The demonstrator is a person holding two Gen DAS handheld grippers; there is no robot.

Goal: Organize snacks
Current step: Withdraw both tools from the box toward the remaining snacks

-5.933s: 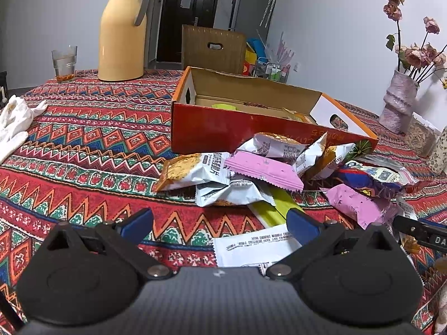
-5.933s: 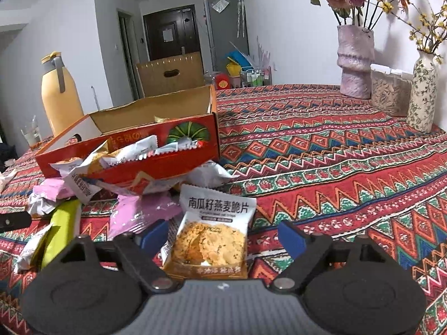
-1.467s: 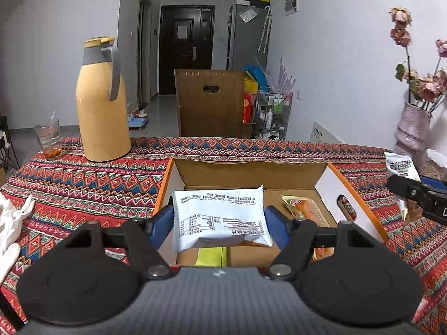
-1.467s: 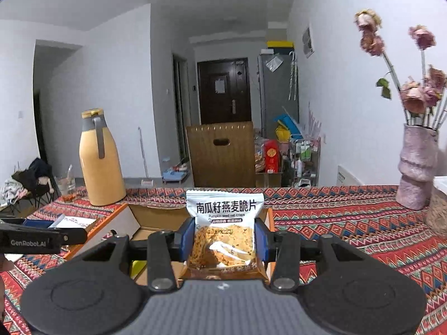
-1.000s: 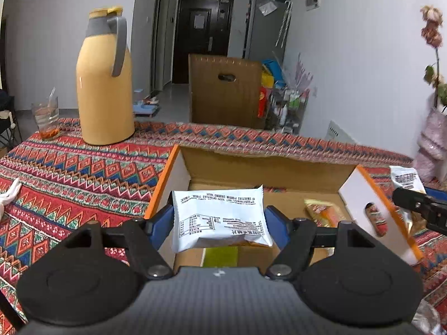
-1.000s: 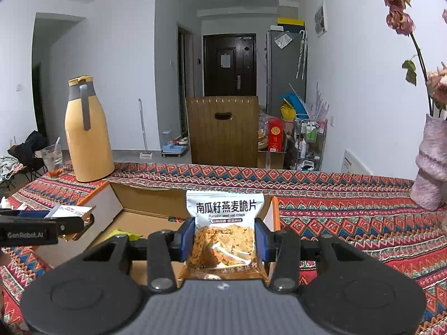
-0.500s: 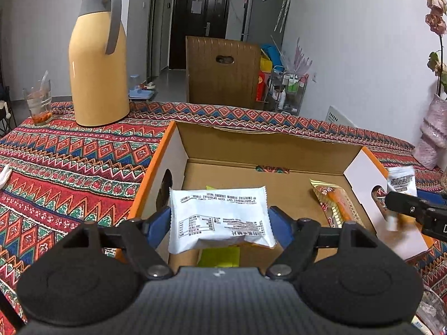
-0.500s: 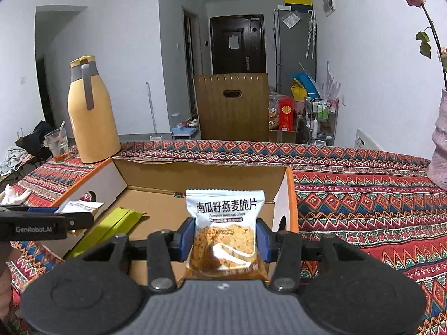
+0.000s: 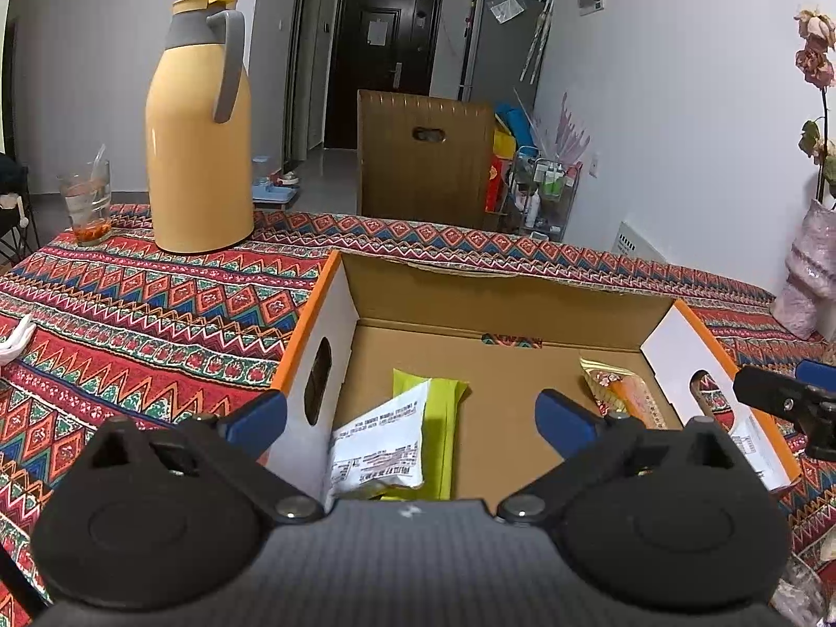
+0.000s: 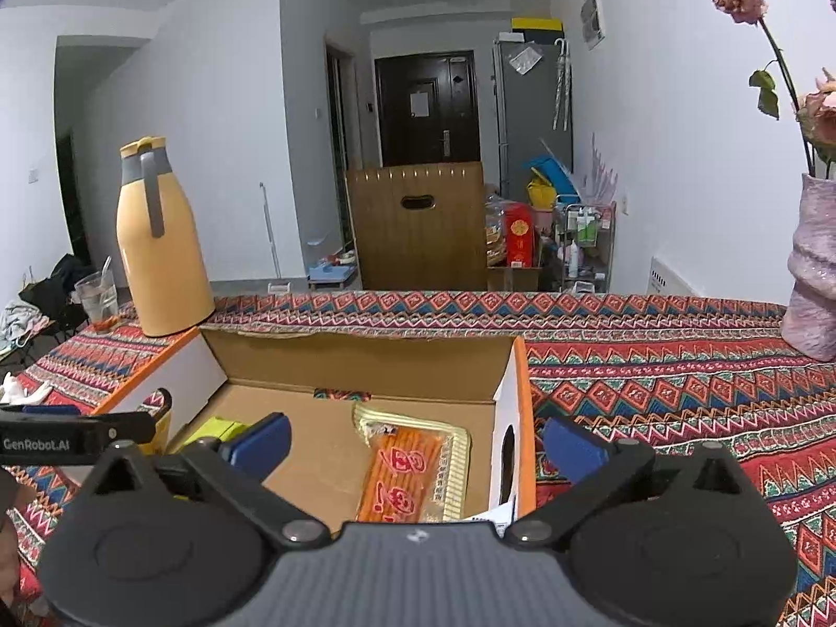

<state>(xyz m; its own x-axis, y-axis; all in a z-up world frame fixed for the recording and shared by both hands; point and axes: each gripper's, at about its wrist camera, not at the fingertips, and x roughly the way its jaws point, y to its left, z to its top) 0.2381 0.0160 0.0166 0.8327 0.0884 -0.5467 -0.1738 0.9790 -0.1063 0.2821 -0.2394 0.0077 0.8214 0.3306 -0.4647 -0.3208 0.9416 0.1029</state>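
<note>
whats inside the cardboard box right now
Inside the cardboard box: a white snack packet leaning on a green packet, and an orange packet. The near corners are hidden behind the gripper bodies.

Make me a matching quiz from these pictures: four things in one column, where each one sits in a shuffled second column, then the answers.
Things:
1. white packet
2. orange packet
3. yellow jug
4. drinking glass

Places:
A. on the tablecloth, at the far left beside the jug
B. in the box, lying on the green packet by the left wall
C. in the box, near its right wall
D. standing on the tablecloth behind the box's left corner

Pairs: 1-B, 2-C, 3-D, 4-A
</note>
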